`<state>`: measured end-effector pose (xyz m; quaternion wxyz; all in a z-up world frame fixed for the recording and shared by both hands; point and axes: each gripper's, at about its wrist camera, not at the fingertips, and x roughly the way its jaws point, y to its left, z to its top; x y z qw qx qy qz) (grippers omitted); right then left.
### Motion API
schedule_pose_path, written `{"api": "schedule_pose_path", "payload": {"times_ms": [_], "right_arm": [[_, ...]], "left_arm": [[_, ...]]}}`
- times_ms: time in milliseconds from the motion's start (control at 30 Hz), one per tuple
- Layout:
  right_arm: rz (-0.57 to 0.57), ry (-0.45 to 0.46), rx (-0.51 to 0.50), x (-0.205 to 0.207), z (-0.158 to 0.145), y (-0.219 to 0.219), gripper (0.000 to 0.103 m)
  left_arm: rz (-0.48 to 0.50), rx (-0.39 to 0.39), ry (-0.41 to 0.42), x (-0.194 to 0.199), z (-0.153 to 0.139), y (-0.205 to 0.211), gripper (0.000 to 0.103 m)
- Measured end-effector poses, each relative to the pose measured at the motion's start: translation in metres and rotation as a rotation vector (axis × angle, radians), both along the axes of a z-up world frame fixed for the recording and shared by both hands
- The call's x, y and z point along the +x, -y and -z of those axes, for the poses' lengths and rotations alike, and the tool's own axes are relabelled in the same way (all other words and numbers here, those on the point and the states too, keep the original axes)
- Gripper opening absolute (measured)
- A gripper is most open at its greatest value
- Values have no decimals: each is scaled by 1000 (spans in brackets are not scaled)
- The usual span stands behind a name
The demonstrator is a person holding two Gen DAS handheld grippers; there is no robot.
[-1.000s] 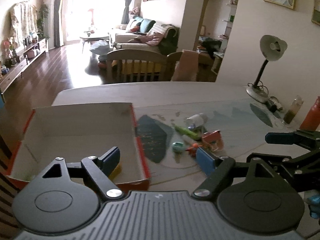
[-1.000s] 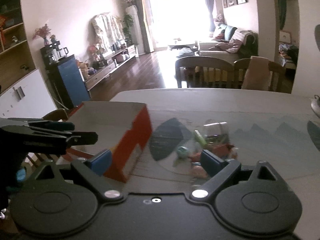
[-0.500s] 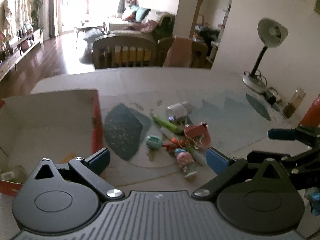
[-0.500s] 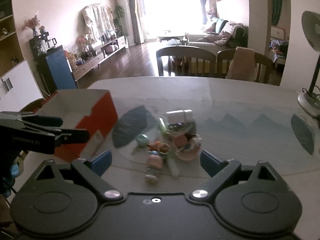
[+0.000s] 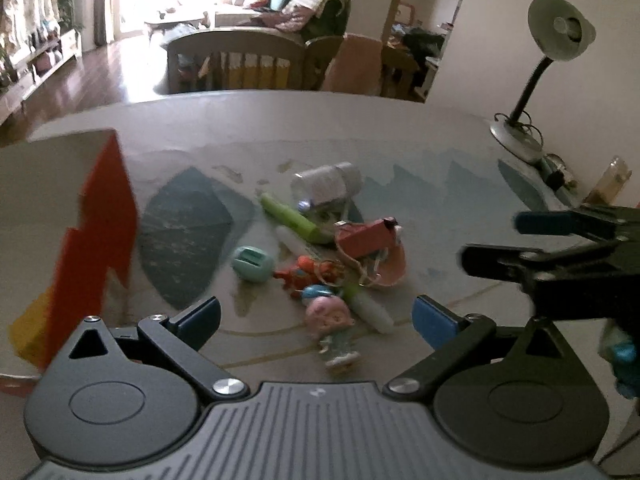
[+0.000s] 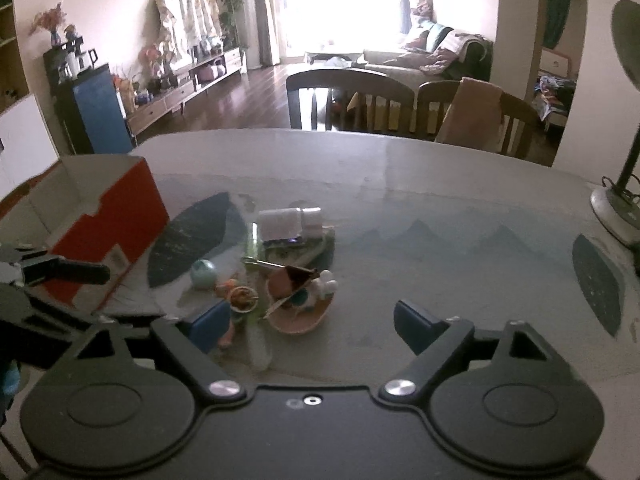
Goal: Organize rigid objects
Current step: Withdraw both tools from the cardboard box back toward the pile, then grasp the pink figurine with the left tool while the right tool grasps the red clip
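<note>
A pile of small objects lies mid-table: a white cylinder (image 5: 326, 186), a green marker (image 5: 292, 216), a teal round piece (image 5: 253, 264), an orange toy (image 5: 306, 274), a red box (image 5: 366, 238) and a pink-haired doll (image 5: 330, 326). My left gripper (image 5: 316, 316) is open and empty, with the doll between its fingers' line. My right gripper (image 6: 310, 320) is open and empty just before a pink dish (image 6: 300, 316). The red-sided cardboard box (image 5: 96, 216) stands to the left; it also shows in the right wrist view (image 6: 116, 220).
A desk lamp (image 5: 548, 60) and a bottle (image 5: 610, 180) stand at the table's right edge. Chairs (image 6: 352, 100) stand behind the far edge. The right gripper's body (image 5: 572, 264) sits at the right of the left wrist view.
Both grippers have swung right, away from the cardboard box, and closed in on the pile of small objects. Both stay open and empty.
</note>
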<state>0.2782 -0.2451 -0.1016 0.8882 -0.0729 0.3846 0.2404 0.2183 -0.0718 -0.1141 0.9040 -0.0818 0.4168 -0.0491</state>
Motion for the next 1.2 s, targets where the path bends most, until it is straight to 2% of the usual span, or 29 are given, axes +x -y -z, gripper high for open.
{"api": "schedule_pose_path", "payload": {"times_ms": [67,200,300,867,933,1000,1133,1200], "right_arm": [[-7,-14,-16,11,8,-2,85],[-37,-16,-27,28,17,-10,83],[-65,-21,-35,36,24,-16,82],[-161,-41,-40,58,46,-42,63],[-167,-41,-46,60,48,-45,59],[-172,-41,-44,60,48,-47,57],[-180,-36,-52,59,49,-51,54],[-181,-33,-57,58,50,-52,54]], "left_arm": [[3,-10,-3,5,7,4,103],[-13,34,-28,16,20,13,103],[-26,40,-47,23,29,14,102],[-60,71,-100,40,57,22,101],[-64,62,-102,41,57,21,94],[-58,61,-107,42,57,22,78],[-40,54,-116,42,60,25,64],[-26,63,-121,42,61,28,53]]}}
